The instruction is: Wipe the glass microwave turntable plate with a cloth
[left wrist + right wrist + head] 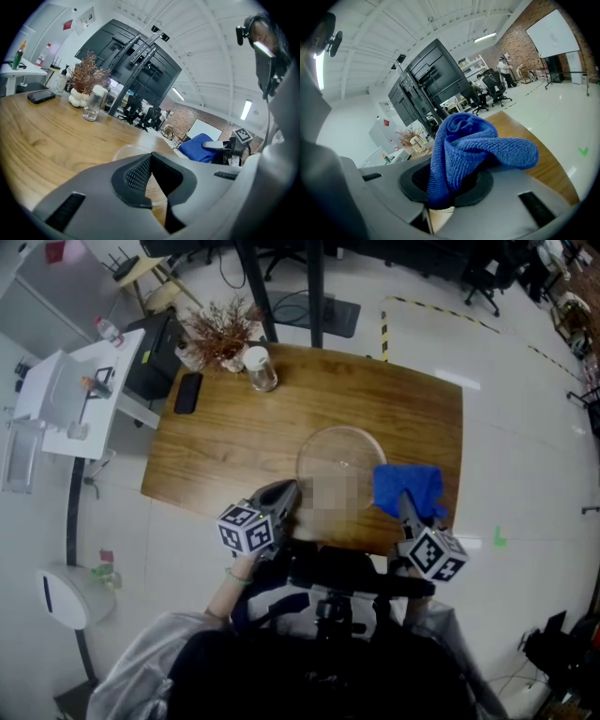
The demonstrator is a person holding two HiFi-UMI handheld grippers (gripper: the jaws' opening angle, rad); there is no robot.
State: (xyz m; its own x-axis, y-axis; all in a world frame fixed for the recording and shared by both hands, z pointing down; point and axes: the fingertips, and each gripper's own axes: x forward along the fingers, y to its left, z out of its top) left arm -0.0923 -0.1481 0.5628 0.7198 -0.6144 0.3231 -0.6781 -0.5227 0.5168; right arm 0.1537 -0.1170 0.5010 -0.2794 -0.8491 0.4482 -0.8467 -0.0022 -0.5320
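The clear glass turntable plate (pixel 337 451) lies flat on the wooden table (pixel 225 442), near its front edge. My left gripper (pixel 286 491) sits at the plate's near-left rim. In the left gripper view its jaws meet at the tips (pixel 150 157) with the plate (pixel 124 151) showing behind and under them; nothing is visibly clamped. My right gripper (pixel 405 498) is shut on a bunched blue cloth (pixel 408 486), just right of the plate. The cloth (pixel 473 140) bulges out of the jaws and hides their tips.
At the table's far left stand a glass jar (pixel 261 368), a dried plant (pixel 223 329) and a black phone (pixel 187 392). A white side table (pixel 75 390) stands left of the table. The person's body presses against the near edge.
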